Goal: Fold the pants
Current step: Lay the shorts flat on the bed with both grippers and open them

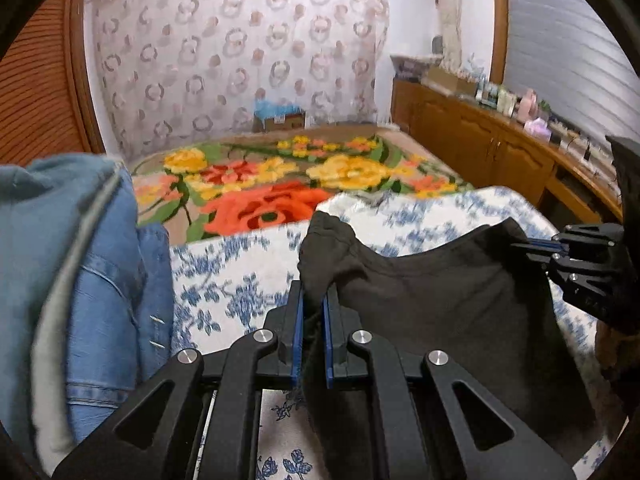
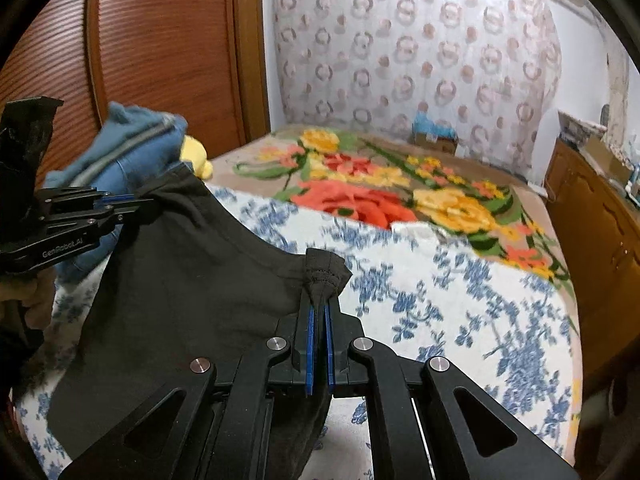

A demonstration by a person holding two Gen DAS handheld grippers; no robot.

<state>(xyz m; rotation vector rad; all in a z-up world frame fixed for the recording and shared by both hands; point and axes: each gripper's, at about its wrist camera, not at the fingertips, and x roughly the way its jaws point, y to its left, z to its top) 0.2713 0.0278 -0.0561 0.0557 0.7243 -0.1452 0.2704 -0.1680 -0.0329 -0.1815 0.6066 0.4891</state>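
- The left tongs (image 1: pixel 313 312), black with blue pads, are clamped on a bunched corner of the black fabric pants (image 1: pixel 440 300); the cloth fills the narrow gap between the pads, and how much is pinched lower down is hidden by the black linkage.
- The right tongs (image 2: pixel 319 312), of the same make, are closed tight on another corner of the same pants, where a stitched hem sticks up above the fingertips.
- Between the two grips the pants hang as a slack dark sheet over the bed; its lower part is cut off by the tong frames and the lens edge, so I cannot tell legs from waistband.
- Each camera catches the other tongs side-on at the edge of its view, biting the far corner of the cloth; the hand behind them is a dark, blurred shape only.
- Under the pants lies a white bedsheet with blue flower print (image 2: pixel 460 312), partly blurred.
- Beyond it spreads a thick blanket with large orange and yellow flowers (image 1: pixel 280 184).
- To the left of the pants is a heap of blue denim and teal-grey clothing (image 1: pixel 80 260), cut off by the frame; just beside it something soft and yellow (image 2: pixel 196 156) peeks out, too hidden to identify.
- A brown cardboard box (image 1: pixel 280 122) stands by the patterned lace curtain (image 1: pixel 240 48).
- A wooden cabinet (image 1: pixel 480 148) along the right wall carries small items too blurred to name.
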